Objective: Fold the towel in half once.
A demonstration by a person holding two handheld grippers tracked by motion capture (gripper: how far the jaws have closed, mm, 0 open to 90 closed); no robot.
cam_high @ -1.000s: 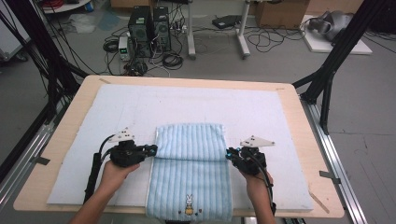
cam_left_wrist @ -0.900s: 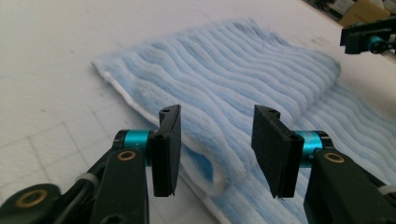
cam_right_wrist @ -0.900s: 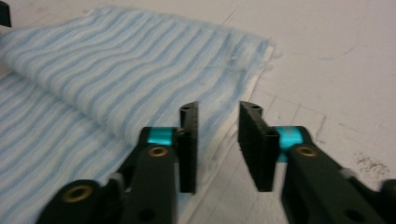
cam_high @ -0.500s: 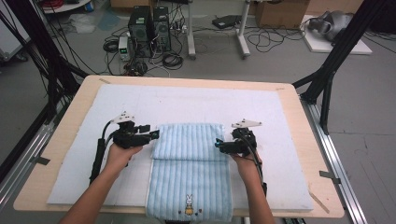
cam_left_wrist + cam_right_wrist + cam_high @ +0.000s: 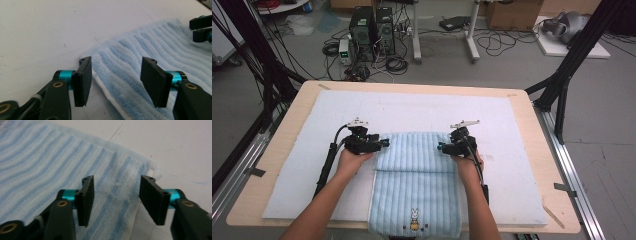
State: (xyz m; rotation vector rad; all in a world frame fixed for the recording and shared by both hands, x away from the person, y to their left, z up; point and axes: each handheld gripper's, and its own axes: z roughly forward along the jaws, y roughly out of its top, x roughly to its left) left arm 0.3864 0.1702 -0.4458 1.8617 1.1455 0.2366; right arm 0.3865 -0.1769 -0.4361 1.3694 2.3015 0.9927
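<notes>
A light blue striped towel (image 5: 414,170) lies on the table with its far part folded over, and a small bunny emblem (image 5: 414,218) sits near its front edge. My left gripper (image 5: 384,143) is at the towel's far left corner and stands open. In the left gripper view the gripper (image 5: 116,63) is open, with the towel's corner (image 5: 150,45) between and below the jaws. My right gripper (image 5: 441,147) is at the far right corner, also open. In the right gripper view the gripper (image 5: 116,182) spans the towel's edge (image 5: 50,152).
A white mat (image 5: 512,120) covers the wooden table (image 5: 247,200). Black frame struts (image 5: 562,85) rise at both sides. Computers and cables (image 5: 372,30) sit on the floor beyond the far edge. In the left gripper view the other gripper (image 5: 201,28) shows at top right.
Both hands have moved away from the person, along the towel's sides to its far corners. The towel itself has not visibly shifted.
</notes>
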